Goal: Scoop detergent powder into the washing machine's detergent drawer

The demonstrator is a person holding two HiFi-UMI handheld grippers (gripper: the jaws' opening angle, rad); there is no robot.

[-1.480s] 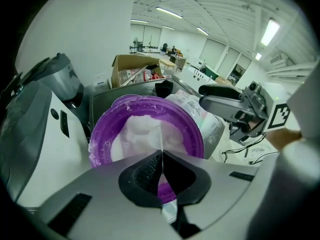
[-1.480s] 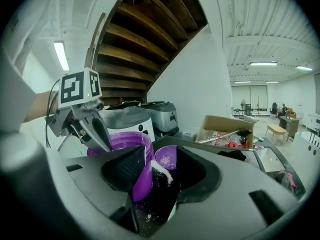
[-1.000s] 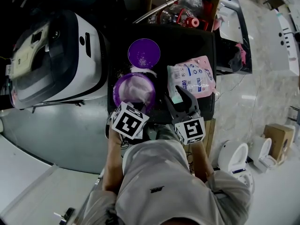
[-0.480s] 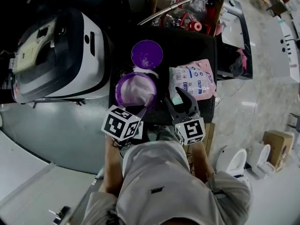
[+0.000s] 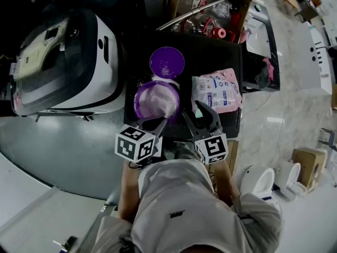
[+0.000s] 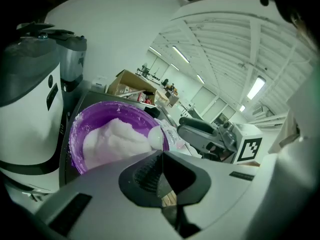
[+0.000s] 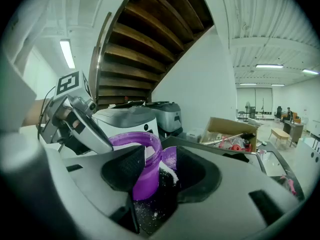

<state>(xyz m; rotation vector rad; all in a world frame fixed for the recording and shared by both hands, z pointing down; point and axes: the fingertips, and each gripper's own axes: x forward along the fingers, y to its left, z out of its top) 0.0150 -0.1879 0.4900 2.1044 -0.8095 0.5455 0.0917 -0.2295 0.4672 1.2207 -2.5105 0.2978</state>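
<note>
Left gripper (image 5: pixel 157 123) is clenched, apparently pinching a rounded white scoop (image 6: pixel 156 137) above the round purple plastic tub (image 5: pixel 138 101) heaped with grainy white powder (image 5: pixel 156 99). Right gripper (image 5: pixel 192 112) gapes, empty.

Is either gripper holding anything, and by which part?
The left gripper is shut and seems to pinch the white scoop by its handle, which is hidden. The right gripper is open and holds nothing.

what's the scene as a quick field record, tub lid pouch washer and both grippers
tub: purple tub, open, heaped with white powder
lid: purple lid, off, beyond tub
pouch: pink-white pouch, flat, right of tub
washer: washing machine, left of tub
left: left gripper, jaws together on white scoop at powder
right: right gripper, jaws apart, empty, beside tub
</note>
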